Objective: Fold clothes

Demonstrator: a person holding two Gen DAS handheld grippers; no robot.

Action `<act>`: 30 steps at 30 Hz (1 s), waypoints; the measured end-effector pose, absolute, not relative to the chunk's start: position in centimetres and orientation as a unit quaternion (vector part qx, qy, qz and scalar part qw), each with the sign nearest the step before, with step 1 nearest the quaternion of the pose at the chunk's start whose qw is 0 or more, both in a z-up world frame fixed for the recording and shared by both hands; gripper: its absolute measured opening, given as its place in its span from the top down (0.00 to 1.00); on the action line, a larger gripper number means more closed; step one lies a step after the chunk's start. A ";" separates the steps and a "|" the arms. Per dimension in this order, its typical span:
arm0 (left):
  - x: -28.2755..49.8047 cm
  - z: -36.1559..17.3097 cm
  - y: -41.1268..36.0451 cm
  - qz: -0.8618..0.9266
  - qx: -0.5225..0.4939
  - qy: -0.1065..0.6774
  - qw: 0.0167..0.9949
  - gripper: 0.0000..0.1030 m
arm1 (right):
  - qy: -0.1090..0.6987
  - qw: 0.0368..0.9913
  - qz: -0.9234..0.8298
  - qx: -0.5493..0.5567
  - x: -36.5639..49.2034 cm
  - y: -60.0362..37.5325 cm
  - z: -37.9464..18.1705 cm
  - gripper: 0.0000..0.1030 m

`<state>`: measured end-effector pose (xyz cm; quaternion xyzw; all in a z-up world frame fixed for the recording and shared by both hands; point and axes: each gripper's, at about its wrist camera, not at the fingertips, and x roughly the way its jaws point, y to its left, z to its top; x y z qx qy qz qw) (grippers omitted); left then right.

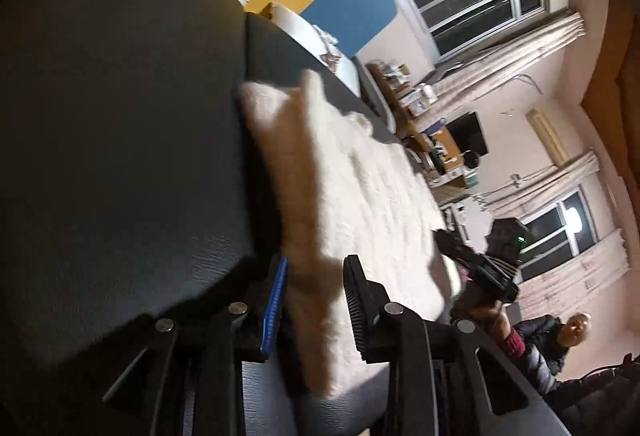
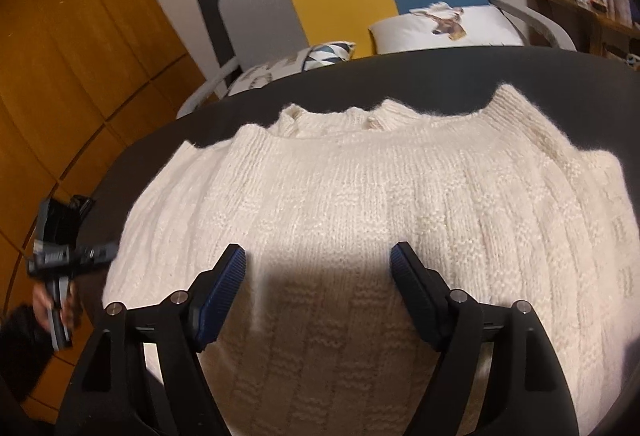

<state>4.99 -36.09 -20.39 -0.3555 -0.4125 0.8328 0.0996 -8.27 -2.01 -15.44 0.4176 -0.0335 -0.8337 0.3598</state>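
Cream cable-knit sweater point(image 2: 360, 196) | flat | round black table point(image 2: 440, 76)

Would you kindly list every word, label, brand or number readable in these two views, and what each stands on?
None can be read.
Boxes and packets on the brown wooden shelf: print too small and blurred.
White cushion with a deer picture: picture only, no words.
Cream knitted sweater on the dark round table: no label showing.
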 end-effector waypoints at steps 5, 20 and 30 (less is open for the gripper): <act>5.6 -20.8 -37.1 0.836 -0.332 -0.431 0.069 0.71 | -0.013 0.356 -0.834 0.421 -8.5 -2.6 -15.7 0.24; 2.1 -20.4 -36.5 0.825 -0.297 -0.429 0.215 0.68 | 0.045 0.321 -0.840 0.436 -8.1 -4.6 -14.0 0.24; 2.0 -21.1 -34.4 0.808 -0.349 -0.387 0.275 0.68 | 0.088 0.437 -0.803 0.396 -5.0 -14.7 -11.1 0.24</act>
